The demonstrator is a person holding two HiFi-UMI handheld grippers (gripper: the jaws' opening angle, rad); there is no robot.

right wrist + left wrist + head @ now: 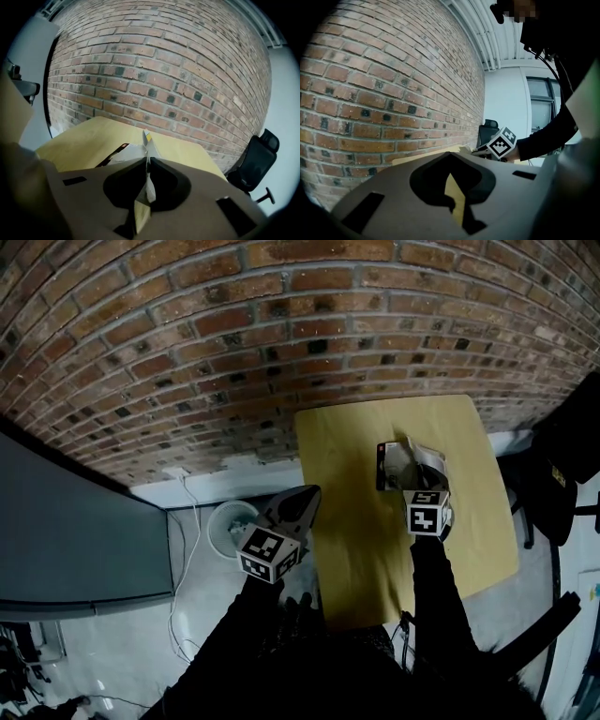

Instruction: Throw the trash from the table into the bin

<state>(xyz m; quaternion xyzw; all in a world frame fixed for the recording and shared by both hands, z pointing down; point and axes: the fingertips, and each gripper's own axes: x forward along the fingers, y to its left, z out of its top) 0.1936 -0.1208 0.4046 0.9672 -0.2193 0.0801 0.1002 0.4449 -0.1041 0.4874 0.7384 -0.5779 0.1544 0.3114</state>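
Right gripper view: right gripper (pixel 146 161) jaws pinch the crumpled packaging (pixel 125 152), ready for lifting off the worktop (pixel 82 140); left gripper (pixel 449 155) jaws closed, empty.

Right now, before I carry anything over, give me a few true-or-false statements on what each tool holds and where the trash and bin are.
1. The right tool is shut on the crumpled packaging. True.
2. The left tool holds a piece of trash. False: its jaws are together with nothing between them.
3. The bin stands on the table. False: it stands on the floor, beside the table, close to the left tool.
4. The crumpled packaging is over the table, not over the bin. True.
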